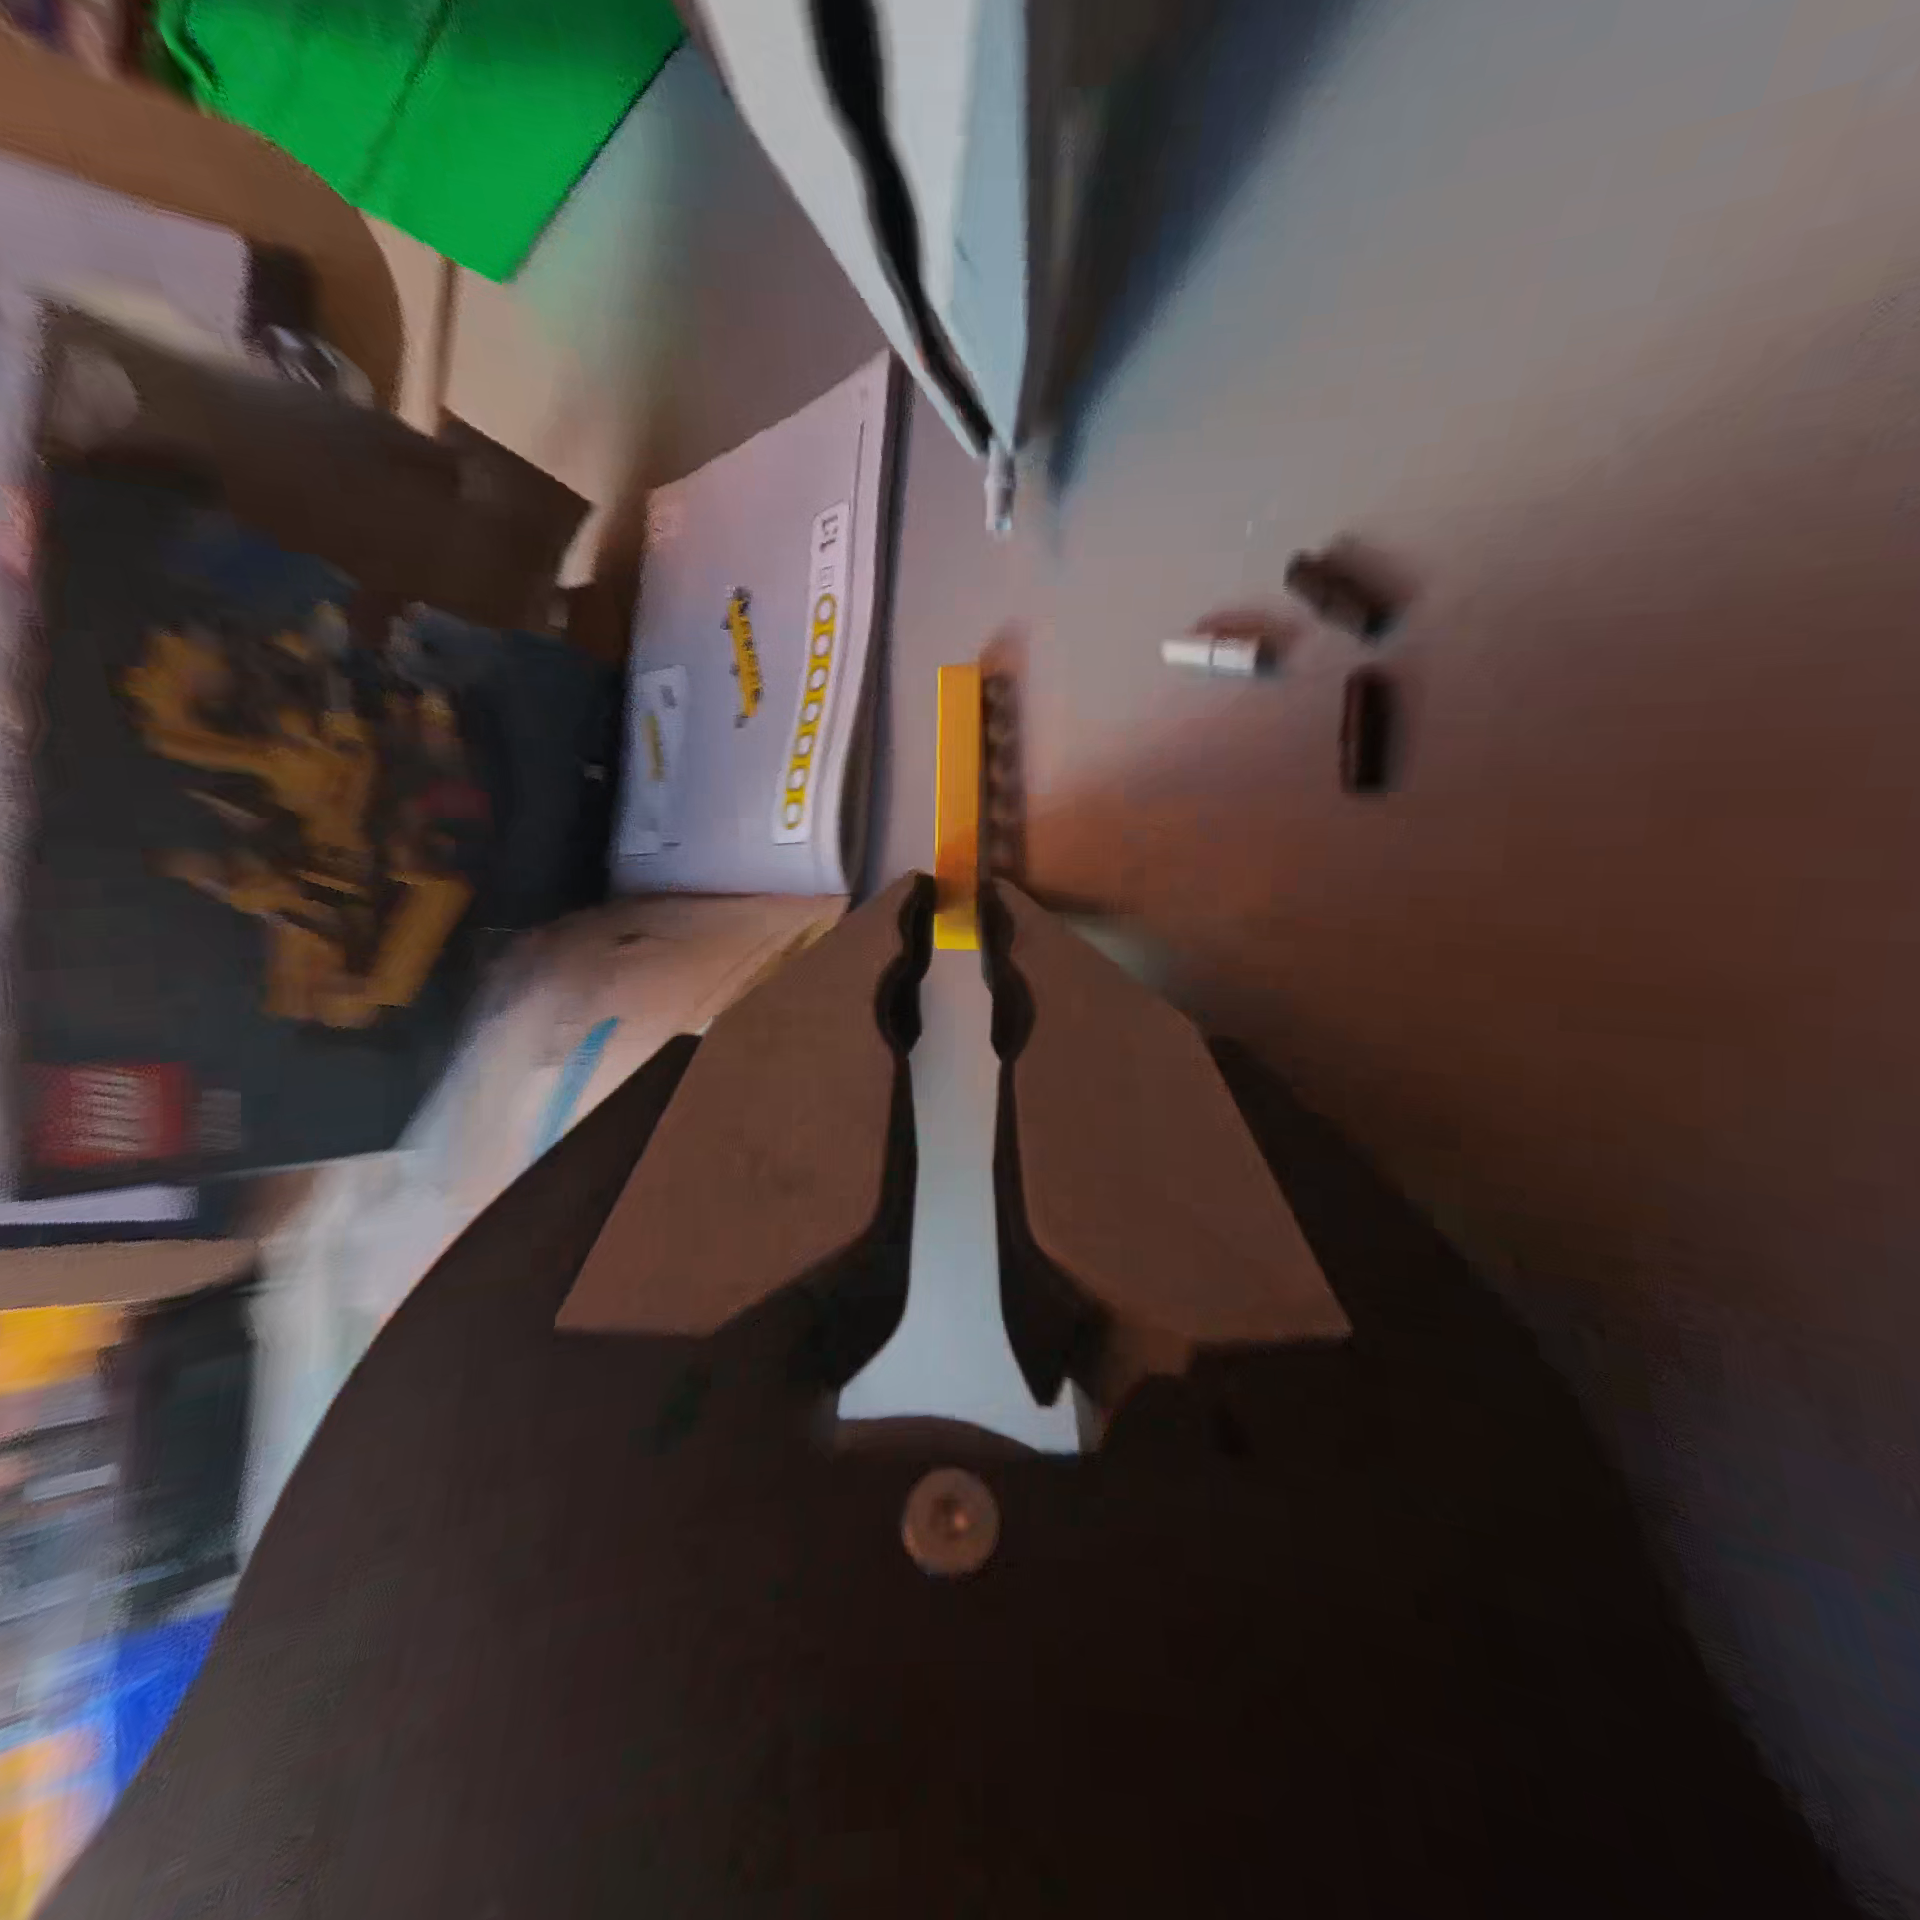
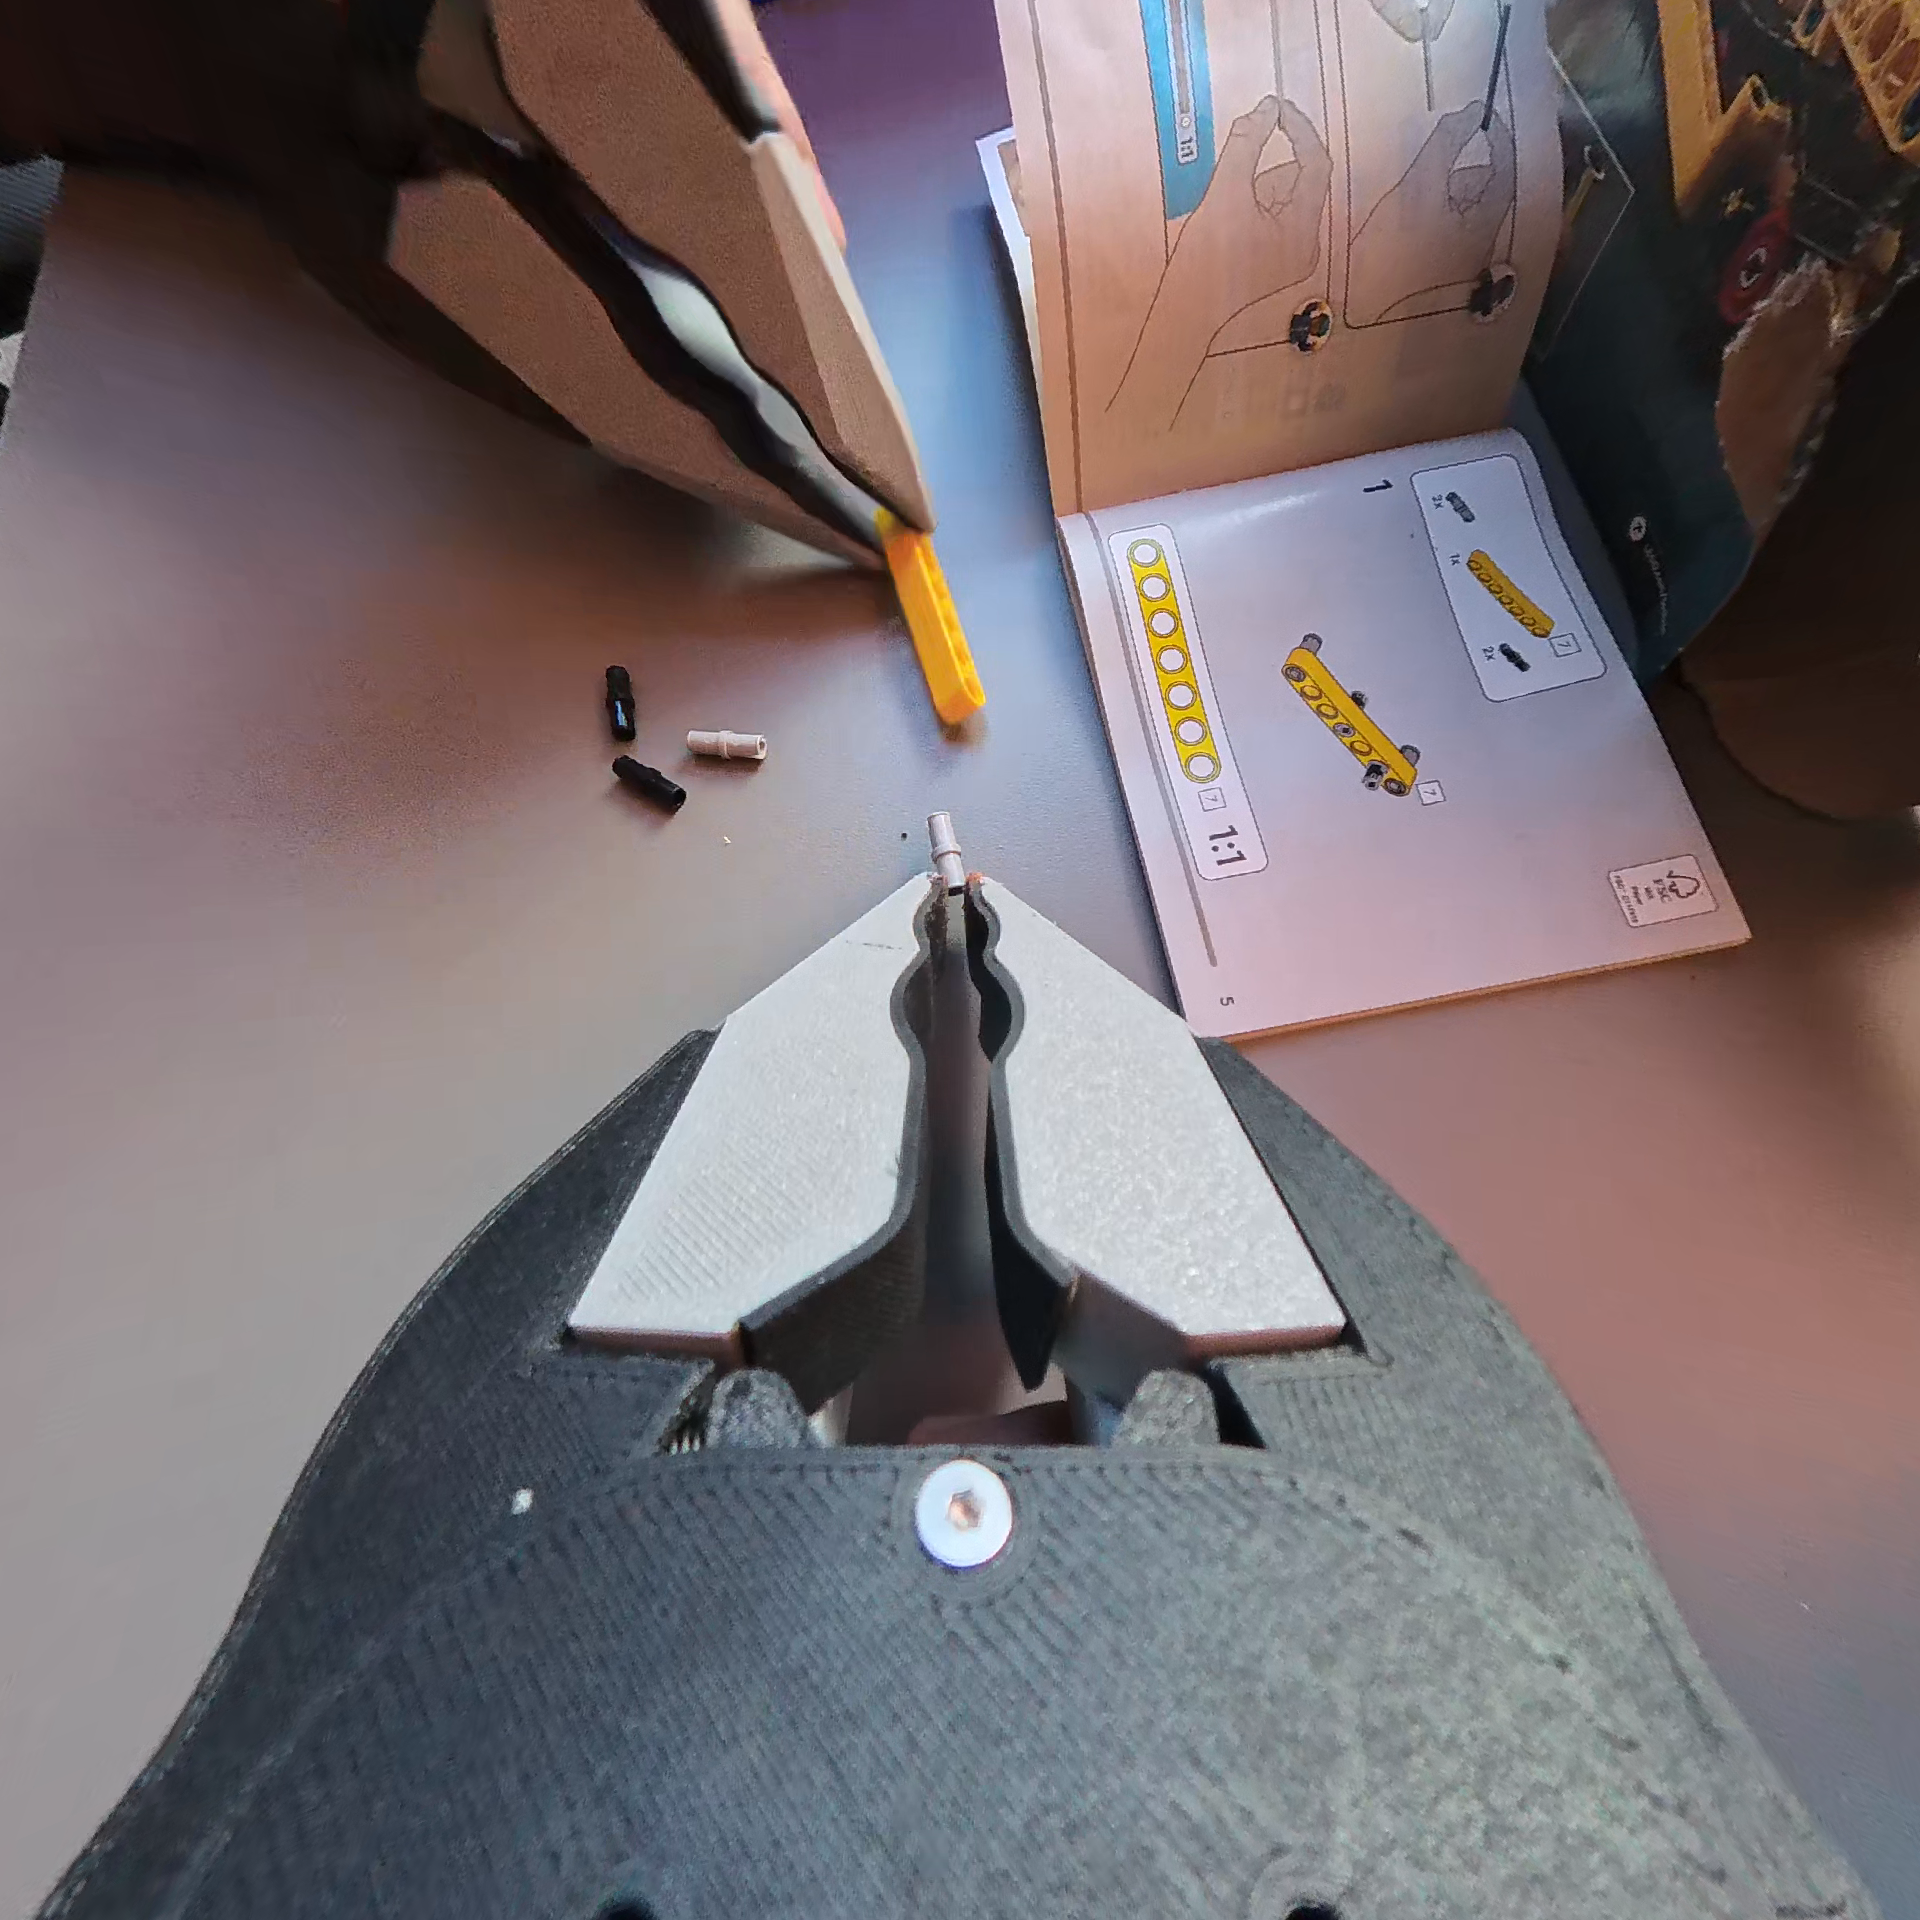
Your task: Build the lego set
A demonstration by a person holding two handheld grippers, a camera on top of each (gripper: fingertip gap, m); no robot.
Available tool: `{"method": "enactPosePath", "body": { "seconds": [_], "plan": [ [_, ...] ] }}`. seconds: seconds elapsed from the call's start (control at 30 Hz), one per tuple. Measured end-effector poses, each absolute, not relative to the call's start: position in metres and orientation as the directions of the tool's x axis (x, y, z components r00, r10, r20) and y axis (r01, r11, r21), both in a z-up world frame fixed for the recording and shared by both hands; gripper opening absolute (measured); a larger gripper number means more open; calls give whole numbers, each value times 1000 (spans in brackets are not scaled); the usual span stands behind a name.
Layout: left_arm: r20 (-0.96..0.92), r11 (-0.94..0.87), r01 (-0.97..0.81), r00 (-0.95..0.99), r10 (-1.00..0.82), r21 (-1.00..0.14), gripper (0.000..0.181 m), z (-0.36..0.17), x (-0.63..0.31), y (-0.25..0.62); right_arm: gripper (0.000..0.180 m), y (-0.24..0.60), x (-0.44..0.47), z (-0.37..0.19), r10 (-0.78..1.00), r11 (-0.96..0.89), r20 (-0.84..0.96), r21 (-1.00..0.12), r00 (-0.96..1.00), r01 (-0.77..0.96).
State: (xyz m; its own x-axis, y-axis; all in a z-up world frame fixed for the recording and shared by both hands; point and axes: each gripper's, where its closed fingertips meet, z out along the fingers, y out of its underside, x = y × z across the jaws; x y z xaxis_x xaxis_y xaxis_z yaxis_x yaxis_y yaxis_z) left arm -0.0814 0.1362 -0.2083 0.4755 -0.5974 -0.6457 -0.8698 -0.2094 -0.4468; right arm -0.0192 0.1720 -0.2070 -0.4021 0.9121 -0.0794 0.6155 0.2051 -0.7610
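My left gripper (image 1: 951, 899) is shut on one end of a yellow beam with holes (image 1: 957, 769), held on edge against the table; the view is blurred. In the right wrist view the same gripper (image 2: 902, 525) comes in from the upper left with the yellow beam (image 2: 935, 629) touching the table. My right gripper (image 2: 948, 883) is shut on a light grey pin (image 2: 943, 840) that sticks out past its tips, short of the beam. A second grey pin (image 2: 726, 744) and two black pins (image 2: 620, 702) (image 2: 648, 781) lie loose on the table to the left.
The open instruction booklet (image 2: 1382, 727) lies to the right, its other page standing up behind. The dark set box (image 2: 1766, 260) and a brown cardboard piece (image 2: 1829, 644) stand at far right. In the left view the box (image 1: 260, 810) and cardboard are at left.
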Motion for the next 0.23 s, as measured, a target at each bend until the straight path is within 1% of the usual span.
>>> {"method": "enactPosePath", "body": {
  "seconds": [0.03,0.07,0.1,0.13,0.23],
  "plan": [
    [-746,-157,-935,349,-567,-319,6,-208,-86,137,0,172,-19,-207,912,203,-81,-762,-401,615],
    [-809,-97,-972,231,-540,-213,6,-208,-85,136,0,172,-19,-206,913,201,-81,-763,-400,614],
    [-843,-37,-988,149,-517,-152,5,-207,-79,135,0,172,-19,-206,913,201,-81,-764,-400,614],
    [-859,3,-992,109,-501,-128,5,-207,-74,133,0,172,-19,-207,913,202,-79,-763,-400,614],
    [-873,30,-998,31,-487,-52,6,-207,-73,133,0,172,-20,-206,914,208,-69,-767,-400,607]
  ]
}}
